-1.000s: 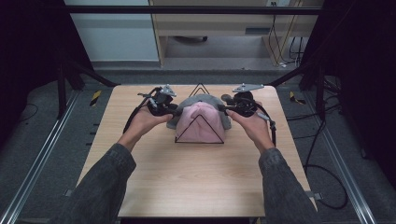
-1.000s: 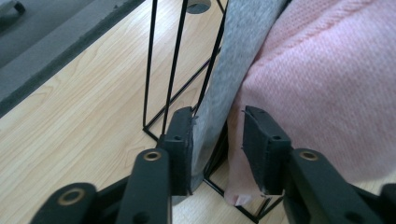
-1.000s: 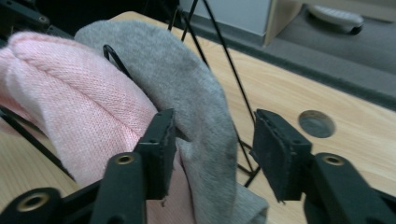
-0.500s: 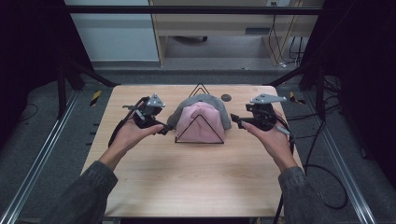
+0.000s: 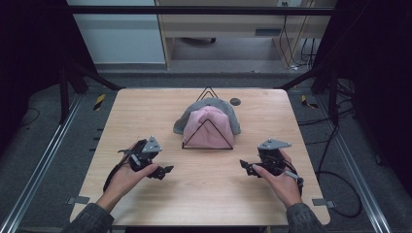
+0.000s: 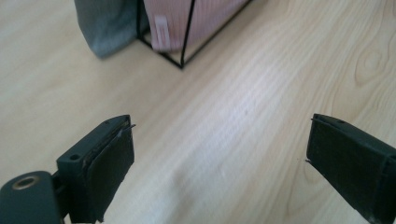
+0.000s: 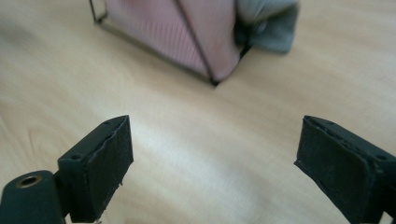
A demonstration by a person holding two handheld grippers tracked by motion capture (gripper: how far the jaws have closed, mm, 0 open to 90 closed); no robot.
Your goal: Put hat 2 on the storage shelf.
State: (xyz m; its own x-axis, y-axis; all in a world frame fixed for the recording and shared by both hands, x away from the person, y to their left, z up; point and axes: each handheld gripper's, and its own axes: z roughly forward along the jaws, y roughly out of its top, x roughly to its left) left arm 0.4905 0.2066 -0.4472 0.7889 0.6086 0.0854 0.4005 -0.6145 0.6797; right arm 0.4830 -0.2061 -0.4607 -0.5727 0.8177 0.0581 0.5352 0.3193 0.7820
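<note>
A pink cloth (image 5: 209, 128) and a grey cloth (image 5: 232, 115) hang over a black wire triangle frame (image 5: 208, 147) at the middle of the wooden table (image 5: 204, 199). My left gripper (image 5: 165, 171) lies low at the front left, well short of the frame. My right gripper (image 5: 245, 167) mirrors it at the front right. Both have just been opening their jaws, and nothing is between them. In the left gripper view the open gripper (image 6: 219, 158) faces bare wood, with the pink cloth (image 6: 173, 18) and grey cloth (image 6: 107, 23) beyond. The right gripper (image 7: 212, 163) is open before the pink cloth (image 7: 168, 28).
A small dark round disc (image 5: 235, 101) lies on the table behind the frame. Yellow-and-black items (image 5: 99, 101) rest on the floor to the left, and cables (image 5: 340, 194) trail on the floor at the right.
Both hands have drawn back from the cloths toward the near edge and spread apart, sinking lower. Both grippers' jaws have opened. The cloths stay draped on the frame.
</note>
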